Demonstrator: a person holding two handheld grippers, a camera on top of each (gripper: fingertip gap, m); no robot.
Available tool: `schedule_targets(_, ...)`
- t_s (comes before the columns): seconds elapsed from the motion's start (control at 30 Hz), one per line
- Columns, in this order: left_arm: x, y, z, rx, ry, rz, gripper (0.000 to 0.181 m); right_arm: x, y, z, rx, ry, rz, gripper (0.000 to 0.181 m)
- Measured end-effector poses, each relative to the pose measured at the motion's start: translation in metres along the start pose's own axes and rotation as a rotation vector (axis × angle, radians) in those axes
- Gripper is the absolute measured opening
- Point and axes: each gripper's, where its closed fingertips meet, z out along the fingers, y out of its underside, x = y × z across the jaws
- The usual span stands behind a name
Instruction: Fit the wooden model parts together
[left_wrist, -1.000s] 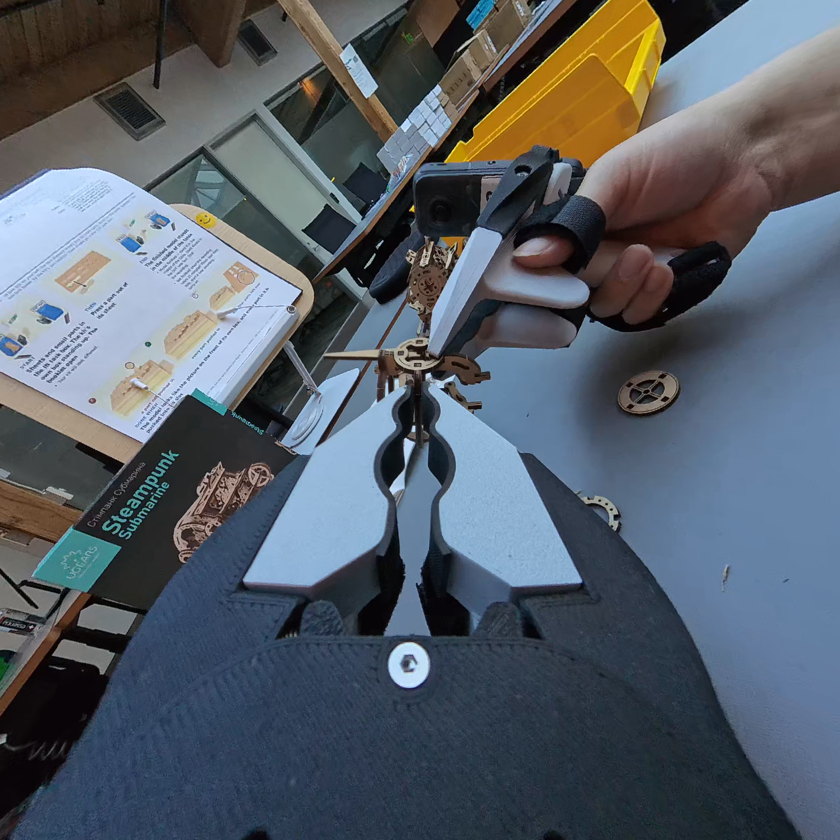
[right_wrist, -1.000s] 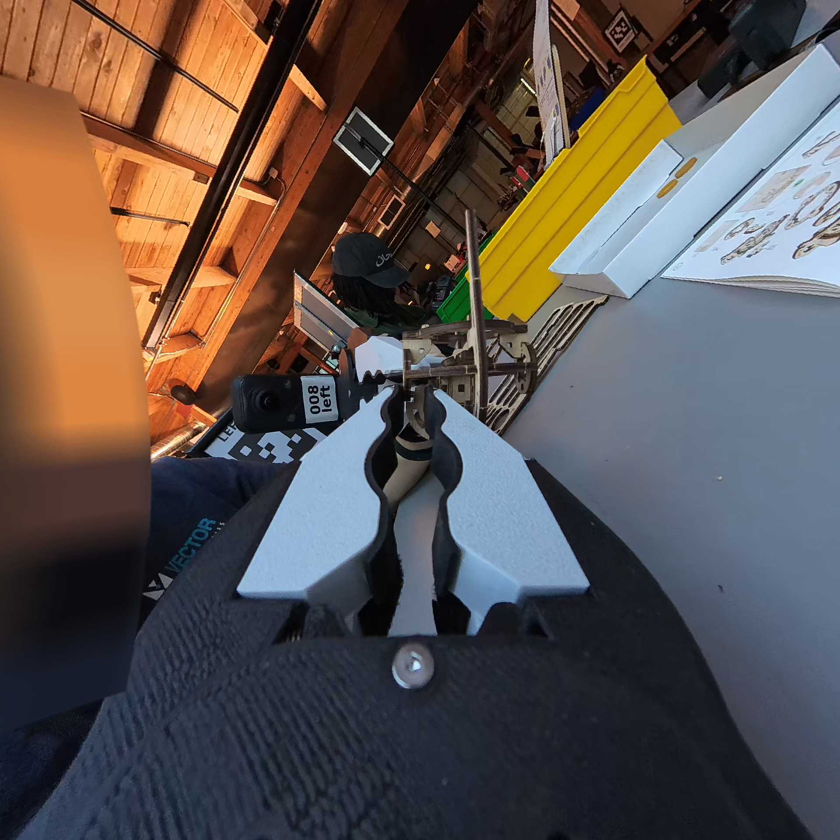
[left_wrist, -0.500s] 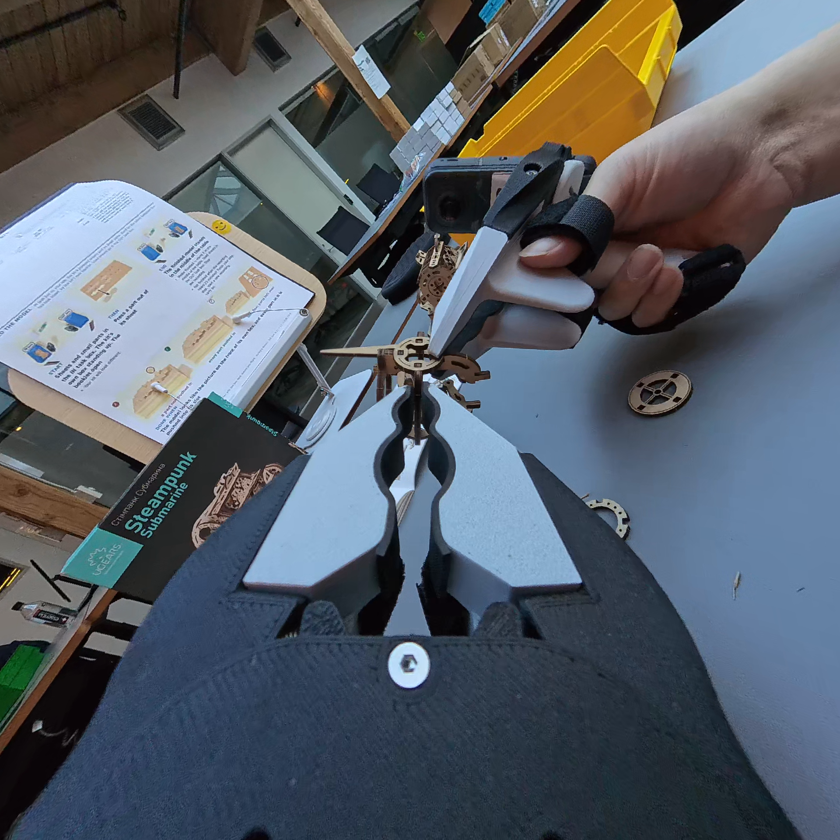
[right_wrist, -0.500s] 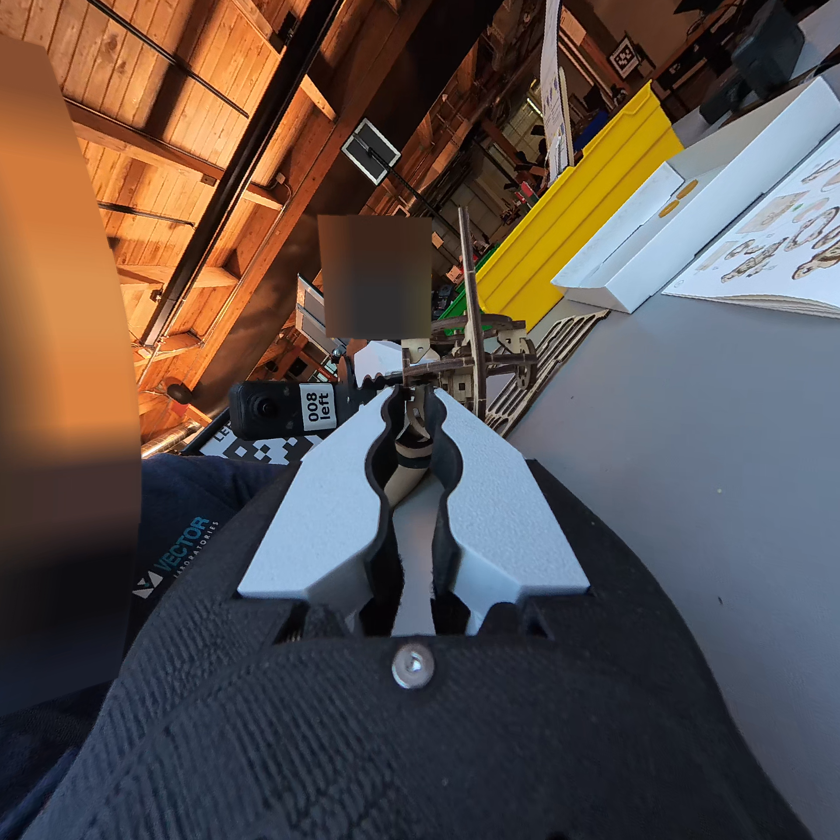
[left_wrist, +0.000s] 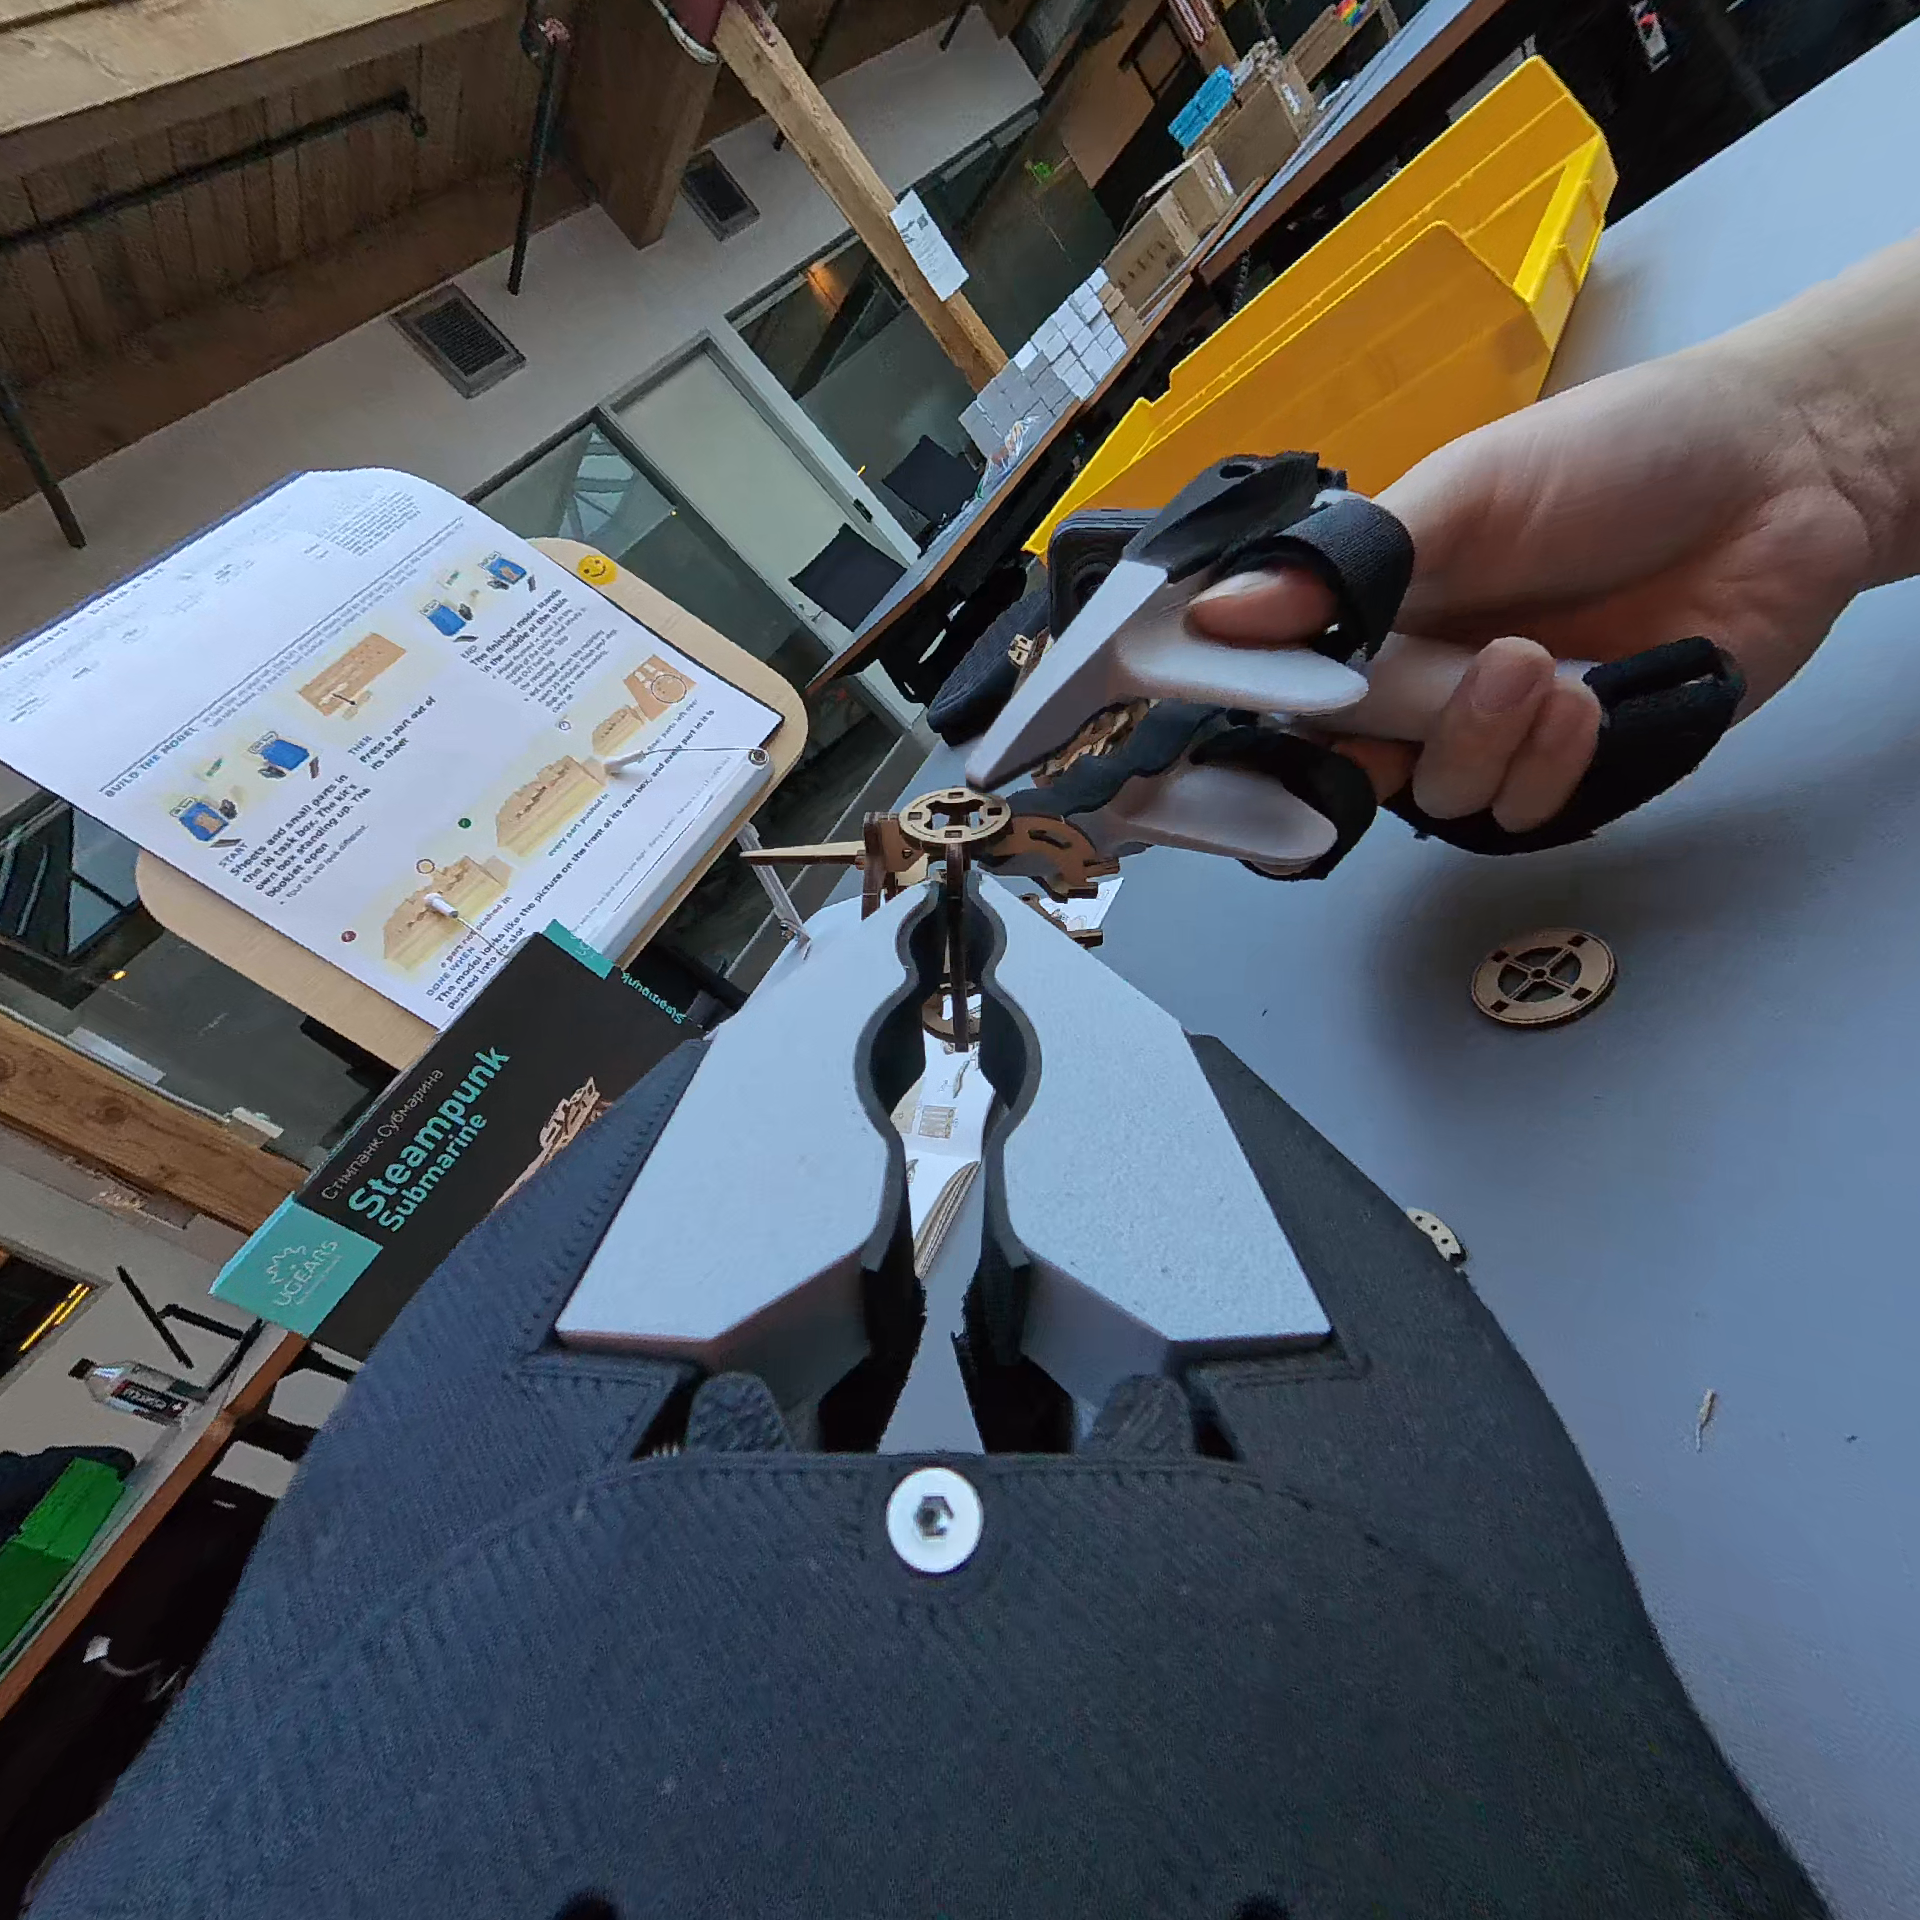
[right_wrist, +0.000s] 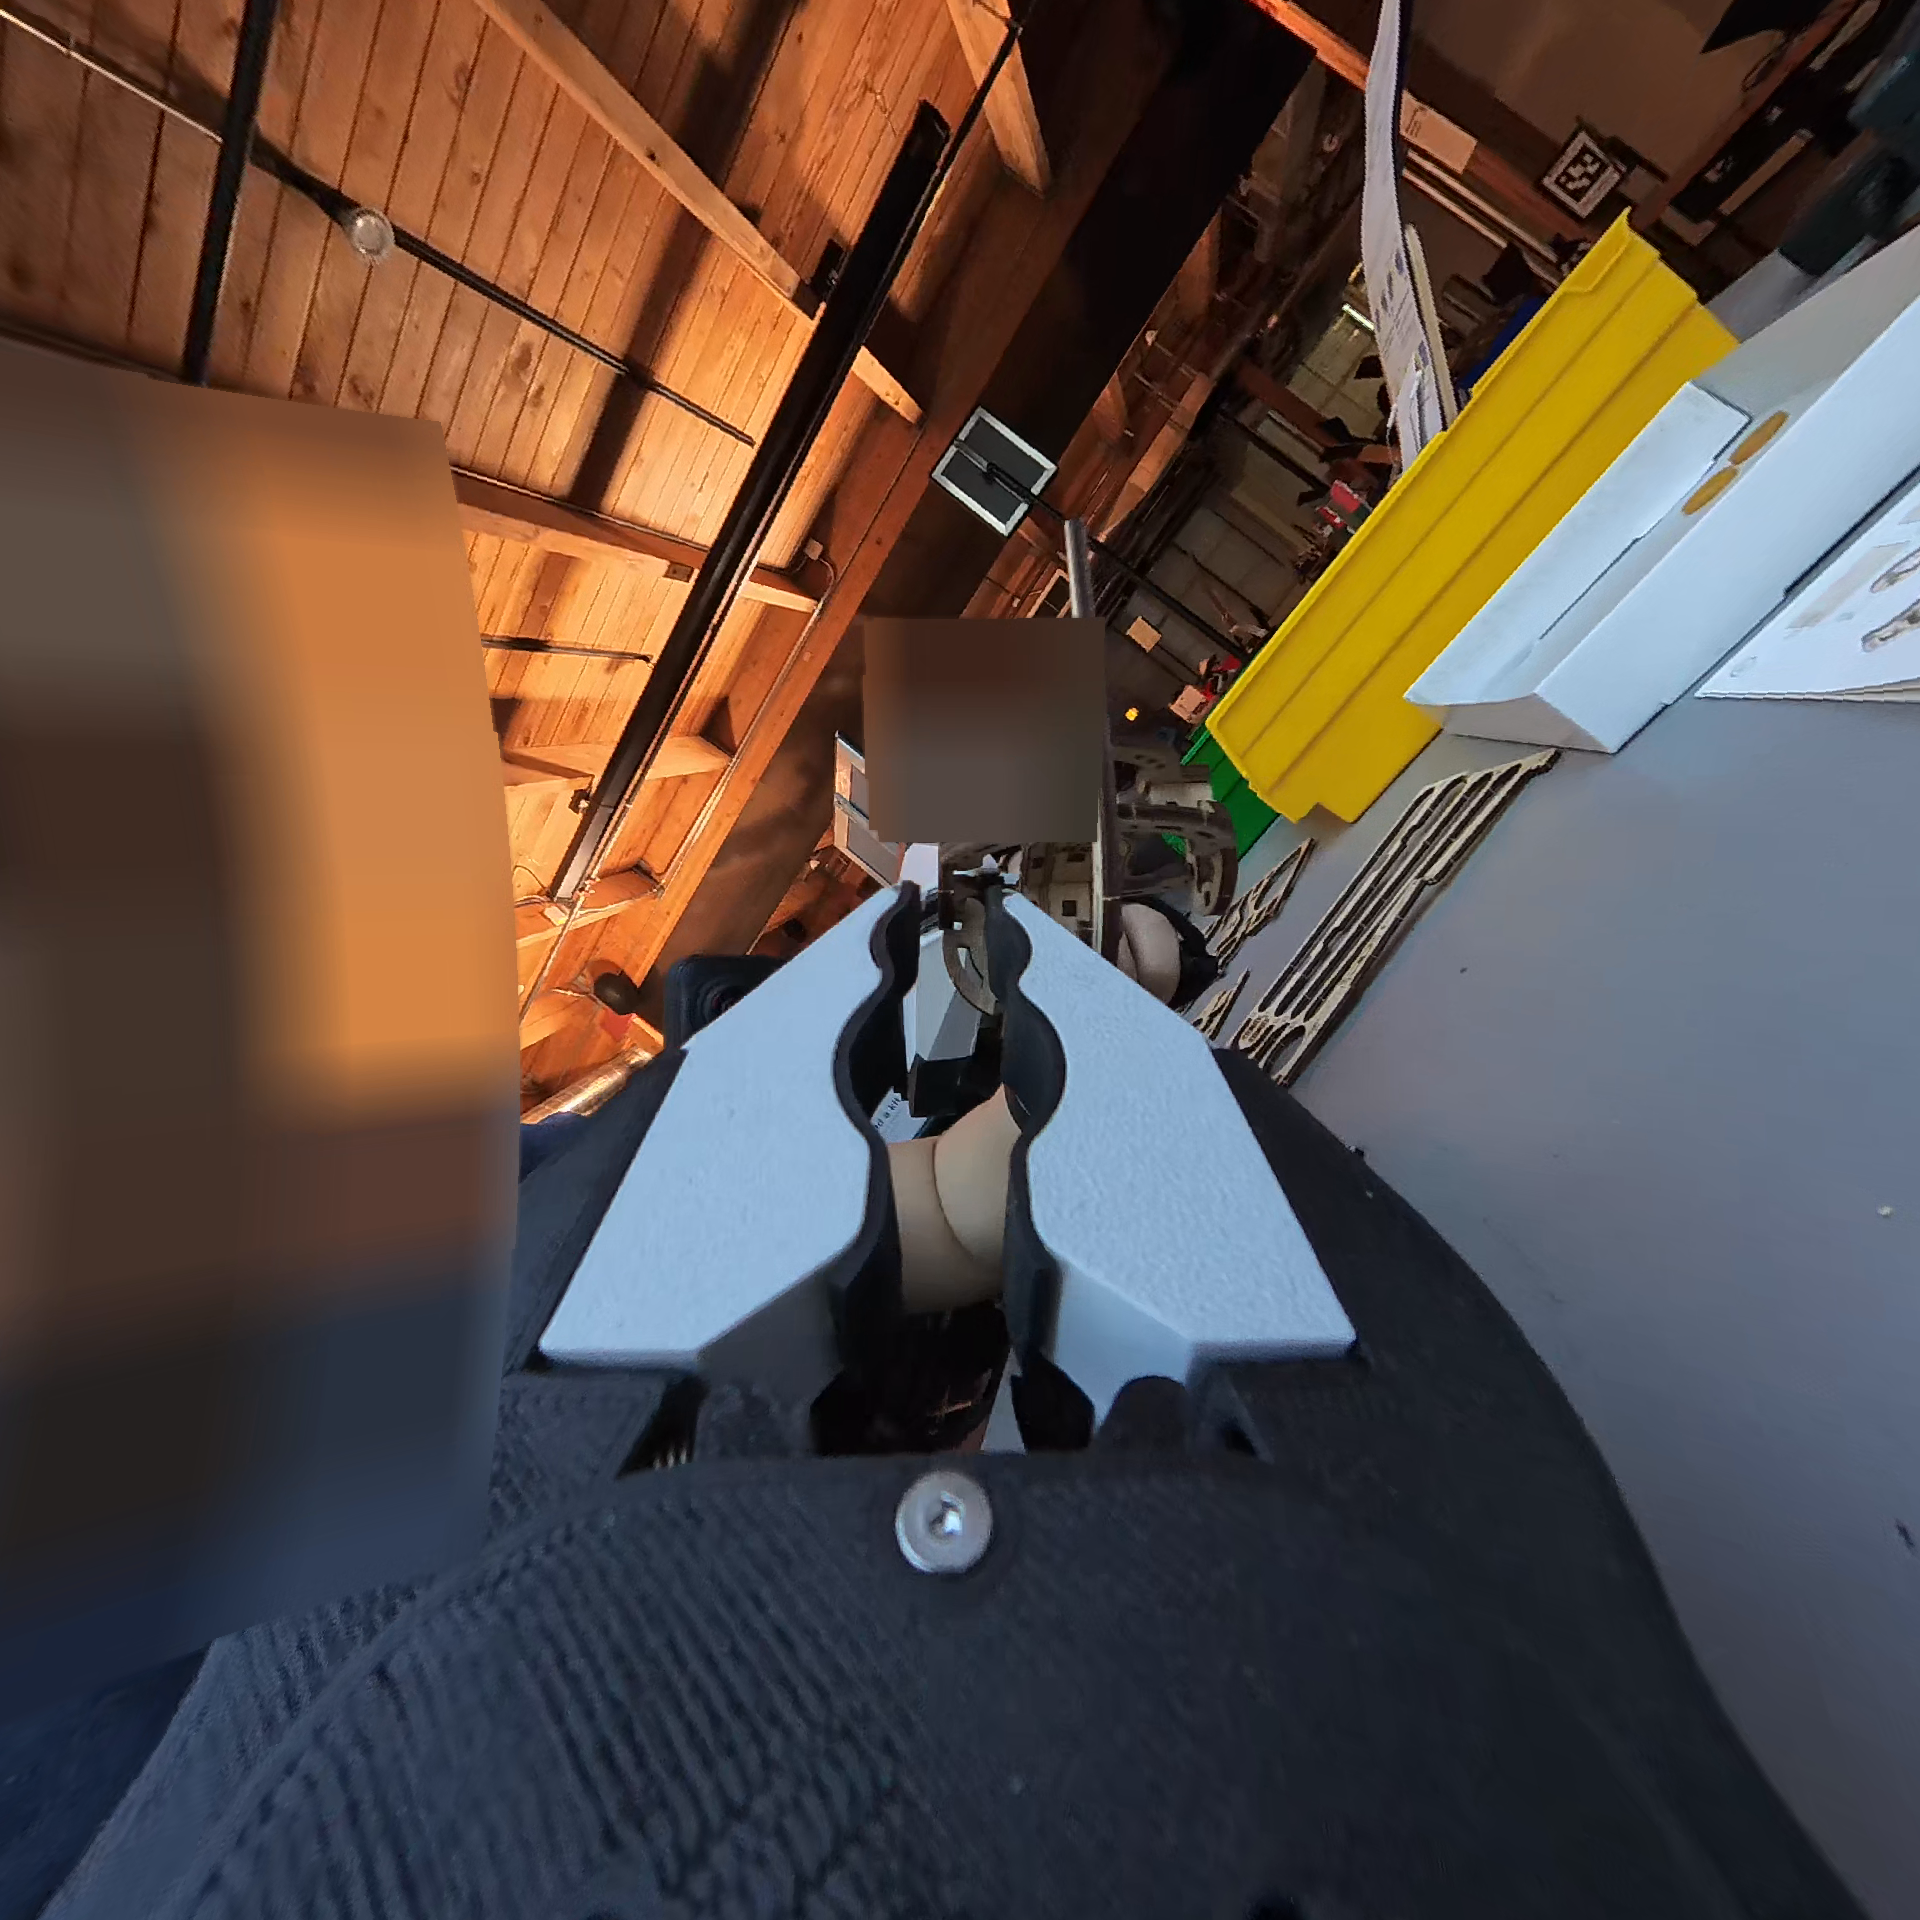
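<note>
**Fingers closed on wooden assembly from two sides**

Left gripper (left_wrist: 951, 902) fingers pinched on a thin upright plate of the wooden model (left_wrist: 951, 831), held aloft above the grey table (left_wrist: 1558, 1195). Right gripper (right_wrist: 951, 914) fingers clamped near-shut on a curved wooden piece at the model's side.

Recommended: steady left hold, slow straight push from right, tab aligned with slot, no twisting; thin plywood judged prone to snapping.

Model: pale laser-cut ply, slotted ring on top, pointed spar projecting. Loose spoked disc (left_wrist: 1543, 977) lying apart on table.
</note>
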Motion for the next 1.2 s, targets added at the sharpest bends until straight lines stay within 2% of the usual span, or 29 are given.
schedule_targets(0.73,0.0066,0.0062,0.0017,-0.028,0.002,0.079,0.001,0.0078,0.0041,-0.0025,-0.027,0.04,0.0,0.007)
schedule_targets(1.2,0.0086,0.0018,0.0011,-0.012,-0.004,0.092,0.0,0.0038,0.0066,-0.0042,-0.046,0.068,-0.111,0.006)
